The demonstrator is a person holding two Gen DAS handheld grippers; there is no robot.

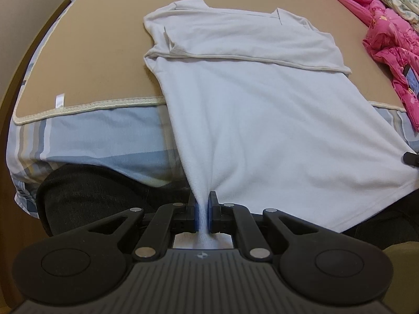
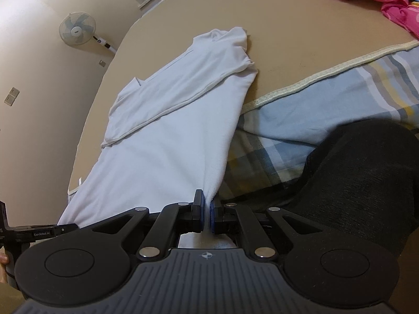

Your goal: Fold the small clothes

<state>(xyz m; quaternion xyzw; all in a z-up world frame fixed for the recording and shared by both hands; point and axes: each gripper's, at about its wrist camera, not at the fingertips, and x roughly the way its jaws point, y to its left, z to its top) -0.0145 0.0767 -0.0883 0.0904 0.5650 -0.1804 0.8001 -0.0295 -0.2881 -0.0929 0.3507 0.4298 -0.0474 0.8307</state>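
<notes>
A white T-shirt (image 1: pixel 248 110) lies on a tan mat (image 1: pixel 104 60), its far part folded back over itself with sleeves tucked. Its near end hangs off the mat over the bed edge, pulled taut toward me. My left gripper (image 1: pixel 202 209) is shut on one near corner of the shirt. My right gripper (image 2: pixel 208 216) is shut on the other near corner of the same shirt (image 2: pixel 162 141). The right gripper's tip also shows at the right edge of the left wrist view (image 1: pixel 411 158), and the left gripper shows at the left edge of the right wrist view (image 2: pixel 31 234).
The tan mat (image 2: pixel 301 39) covers a bed with a blue plaid sheet (image 1: pixel 99 141). A pink quilt (image 1: pixel 387 39) is heaped at the far right. My dark-clothed knees (image 2: pixel 361 183) are close under the grippers. A standing fan (image 2: pixel 77 30) is by the wall.
</notes>
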